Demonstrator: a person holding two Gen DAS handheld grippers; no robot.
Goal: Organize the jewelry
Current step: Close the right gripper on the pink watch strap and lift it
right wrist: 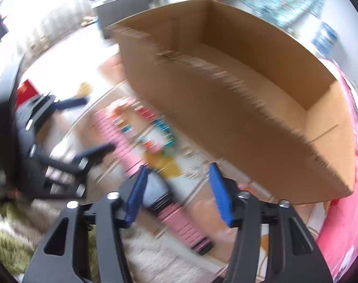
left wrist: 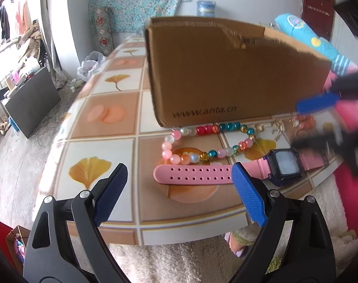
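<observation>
A pink-strapped watch (left wrist: pixel 283 162) with a dark square face lies flat near the table's front edge. Behind it lies a ring-shaped bracelet of coloured beads (left wrist: pixel 209 141), with small gold pieces (left wrist: pixel 275 127) to its right. An open cardboard box (left wrist: pixel 226 70) stands behind them; its inside (right wrist: pixel 249 87) looks empty. My left gripper (left wrist: pixel 179 168) hovers open just in front of the strap, holding nothing. My right gripper (right wrist: pixel 179 167) is open above the blurred watch (right wrist: pixel 176 214), nothing between its pads. The other view shows one blue pad (left wrist: pixel 318 102) at the right, blurred.
The table (left wrist: pixel 103 113) has a tile-pattern cover with leaf prints. A white fluffy blanket (left wrist: pixel 179 259) lies below its front edge. A blue plush item (left wrist: pixel 303 35) sits behind the box at the right. A dark cabinet (left wrist: pixel 32 99) and a plastic bag (left wrist: pixel 89 66) stand on the floor to the left.
</observation>
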